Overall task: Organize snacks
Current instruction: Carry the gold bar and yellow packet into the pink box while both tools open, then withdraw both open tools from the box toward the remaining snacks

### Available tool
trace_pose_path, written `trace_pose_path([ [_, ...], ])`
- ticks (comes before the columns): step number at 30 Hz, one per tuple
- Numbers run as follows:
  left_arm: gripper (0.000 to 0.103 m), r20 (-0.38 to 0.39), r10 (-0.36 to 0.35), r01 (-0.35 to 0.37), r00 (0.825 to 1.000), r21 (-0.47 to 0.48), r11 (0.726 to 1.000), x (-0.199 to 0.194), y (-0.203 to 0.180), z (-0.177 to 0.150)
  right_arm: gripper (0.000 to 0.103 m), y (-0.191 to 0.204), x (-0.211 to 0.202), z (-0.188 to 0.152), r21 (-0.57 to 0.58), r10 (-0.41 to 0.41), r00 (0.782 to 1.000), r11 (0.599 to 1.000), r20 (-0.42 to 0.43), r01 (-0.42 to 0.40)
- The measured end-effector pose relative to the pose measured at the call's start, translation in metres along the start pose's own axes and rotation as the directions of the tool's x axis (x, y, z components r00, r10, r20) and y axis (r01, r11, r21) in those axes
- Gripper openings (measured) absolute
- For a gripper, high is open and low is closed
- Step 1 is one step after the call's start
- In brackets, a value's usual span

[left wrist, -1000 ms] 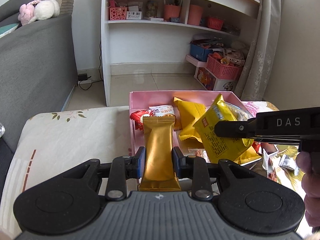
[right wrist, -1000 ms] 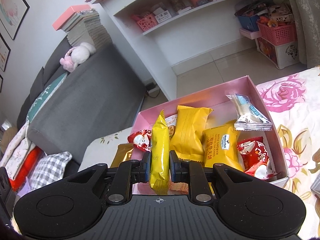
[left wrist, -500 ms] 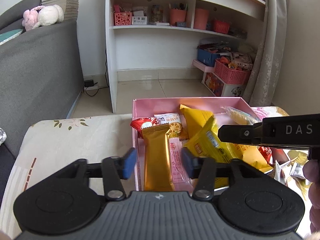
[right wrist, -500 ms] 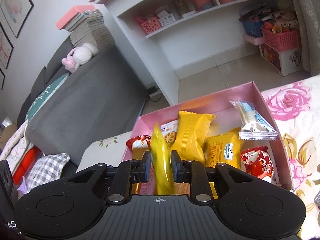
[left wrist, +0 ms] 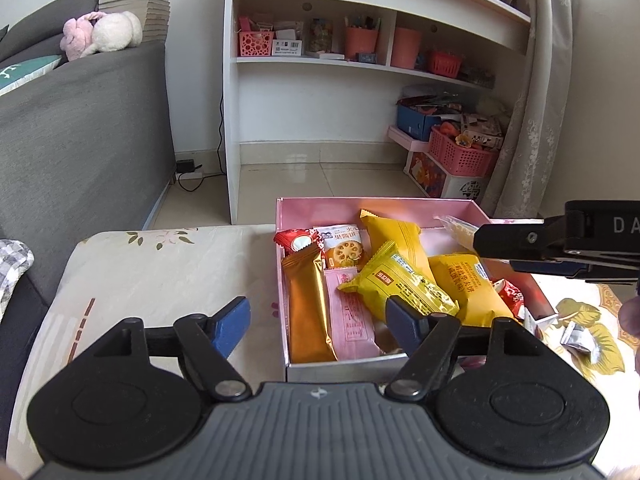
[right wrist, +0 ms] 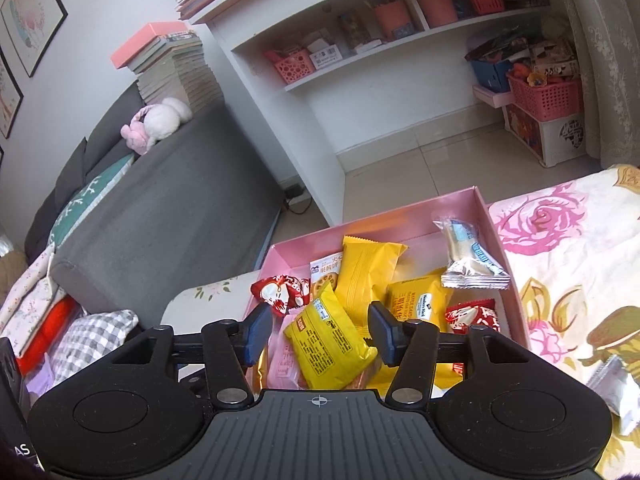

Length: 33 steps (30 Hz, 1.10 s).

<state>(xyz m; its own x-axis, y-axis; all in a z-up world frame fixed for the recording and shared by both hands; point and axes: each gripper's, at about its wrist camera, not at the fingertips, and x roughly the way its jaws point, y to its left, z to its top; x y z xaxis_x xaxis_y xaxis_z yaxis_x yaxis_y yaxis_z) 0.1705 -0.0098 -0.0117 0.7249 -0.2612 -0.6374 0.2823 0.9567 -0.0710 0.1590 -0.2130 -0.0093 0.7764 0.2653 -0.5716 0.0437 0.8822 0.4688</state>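
Observation:
A pink box point(left wrist: 282, 264) point(right wrist: 484, 208) on the flowered tablecloth holds several snack packets. A gold packet point(left wrist: 306, 308) lies along its left wall beside a pink packet point(left wrist: 350, 316). A yellow packet point(left wrist: 398, 284) point(right wrist: 328, 340) lies tilted on top of the others. My left gripper point(left wrist: 318, 318) is open and empty just above the box's near edge. My right gripper point(right wrist: 316, 330) is open and empty above the yellow packet; its body point(left wrist: 560, 240) also shows at the right of the left wrist view.
Loose wrapped snacks point(left wrist: 578, 338) point(right wrist: 616, 388) lie on the cloth right of the box. A grey sofa point(left wrist: 80, 140) stands at the left. A white shelf unit point(left wrist: 340, 80) and pink baskets point(left wrist: 460, 156) stand beyond the table's far edge.
My left gripper opened and let the gold packet go into the box, then drew back. My right gripper opened and dropped the yellow packet onto the pile.

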Motion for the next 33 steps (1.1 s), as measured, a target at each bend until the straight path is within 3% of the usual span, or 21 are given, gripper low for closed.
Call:
trace_pose_path([
  [4,0.079,0.003,0.011,-0.011,1.000,-0.002,1.000,-0.011,0.000,-0.004,0.070,0.004,-0.017,0.001,-0.026,-0.009,1.000,1.000,0.010,0.009],
  [12,0.092,-0.046,0.050,-0.051,0.998,-0.023,0.998,-0.028,0.003,-0.013,0.086,0.008,-0.050,-0.005,-0.080,-0.053,0.998,0.995,0.021,0.055],
  [19,0.100,-0.083,0.054,-0.060,0.995,-0.064,0.996,-0.040,0.008,-0.030,0.092,0.005,-0.074,-0.020,-0.122,-0.099,0.994,0.987,0.044,0.104],
  [27,0.101,-0.096,0.088,-0.093,0.992,-0.054,0.994,-0.042,0.016,-0.055,0.096,-0.019,-0.092,-0.048,-0.173,-0.180,0.978,0.965,0.106,0.197],
  [33,0.101,-0.099,0.115,-0.120,0.988,-0.043,0.992,-0.028,0.021,-0.069,0.096,-0.048,-0.093,-0.063,-0.215,-0.261,0.960,0.937,0.096,0.277],
])
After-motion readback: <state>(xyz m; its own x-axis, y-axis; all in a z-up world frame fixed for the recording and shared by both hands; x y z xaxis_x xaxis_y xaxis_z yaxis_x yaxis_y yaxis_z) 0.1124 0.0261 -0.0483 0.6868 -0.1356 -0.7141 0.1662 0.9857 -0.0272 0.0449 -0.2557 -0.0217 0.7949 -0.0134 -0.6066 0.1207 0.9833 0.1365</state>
